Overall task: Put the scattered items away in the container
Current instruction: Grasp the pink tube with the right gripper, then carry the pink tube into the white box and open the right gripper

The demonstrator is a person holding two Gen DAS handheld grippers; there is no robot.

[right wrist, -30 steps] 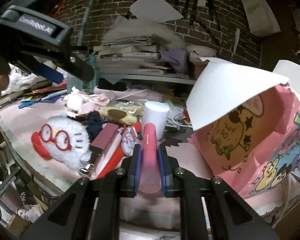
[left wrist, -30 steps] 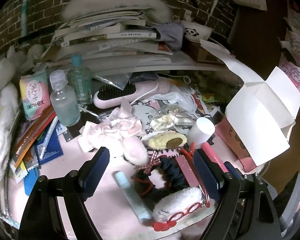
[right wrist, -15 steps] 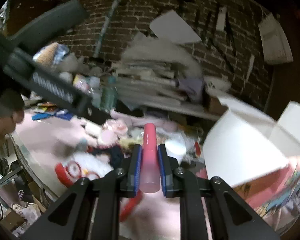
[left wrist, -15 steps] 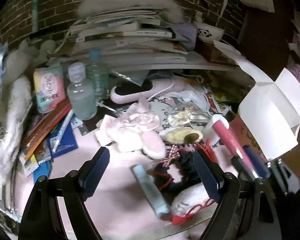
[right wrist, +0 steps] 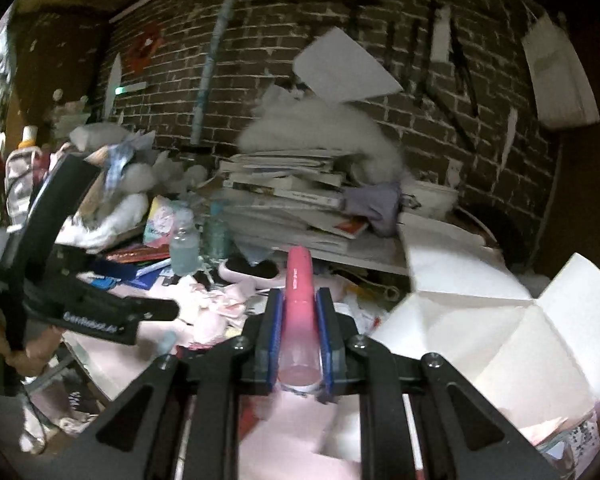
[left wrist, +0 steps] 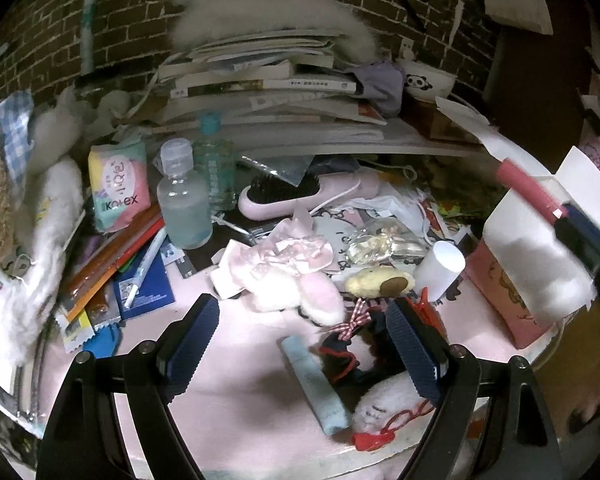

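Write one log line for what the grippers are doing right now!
right hand-held gripper: shut on pink tube, raised near box | left hand-held gripper: open over scrunchie | tube not yet in box

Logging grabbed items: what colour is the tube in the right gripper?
Pink tube, clearest in the right wrist view.

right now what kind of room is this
Probably a cluttered bedroom or dorm desk: a pink plastic hairbrush, a leaning stack of paperback books and a white fluffy plush toy against a dark brick wall.
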